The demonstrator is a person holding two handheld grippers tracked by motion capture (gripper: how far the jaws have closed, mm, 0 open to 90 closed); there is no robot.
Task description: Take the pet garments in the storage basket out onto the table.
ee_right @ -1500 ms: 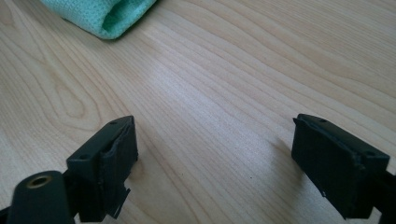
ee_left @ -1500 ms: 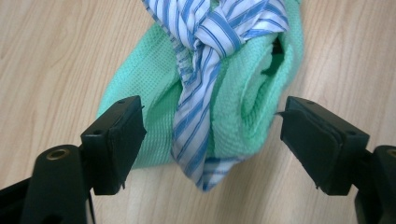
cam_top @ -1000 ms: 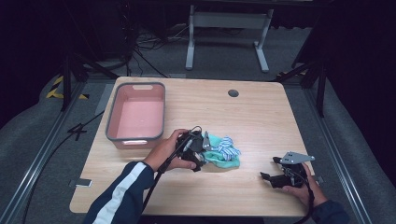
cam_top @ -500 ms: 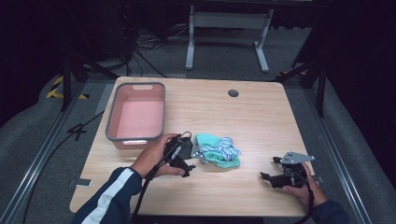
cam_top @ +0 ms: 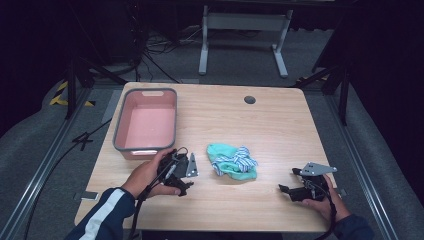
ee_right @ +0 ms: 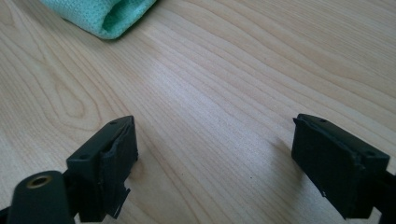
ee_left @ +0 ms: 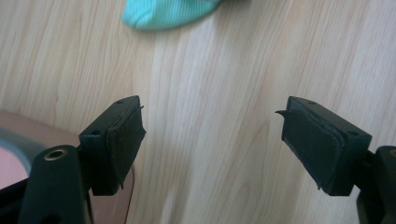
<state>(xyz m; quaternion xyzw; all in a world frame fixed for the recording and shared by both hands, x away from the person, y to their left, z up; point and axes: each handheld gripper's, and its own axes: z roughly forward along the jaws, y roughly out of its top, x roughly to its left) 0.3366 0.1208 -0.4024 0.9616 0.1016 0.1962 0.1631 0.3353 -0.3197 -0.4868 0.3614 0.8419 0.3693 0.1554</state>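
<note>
A crumpled teal cloth with a blue-and-white striped piece lies on the wooden table, near its front middle. My left gripper rests just left of the cloth, a short gap apart. Its jaws stand open over bare wood, with the teal cloth ahead at the top edge. My right gripper sits near the front right, pointing left toward the cloth from farther off. It is open too, with nothing between its jaws, and the cloth's edge shows at the upper left.
A pink bin with a grey rim stands at the table's left, behind my left hand; its corner shows beside the left jaw. A dark round hole marks the table's back. Dark floor and a stand lie beyond.
My left gripper has drawn back to the left, away from the cloth it was touching a second ago; the cloth stays on the table. The right gripper has not moved.
</note>
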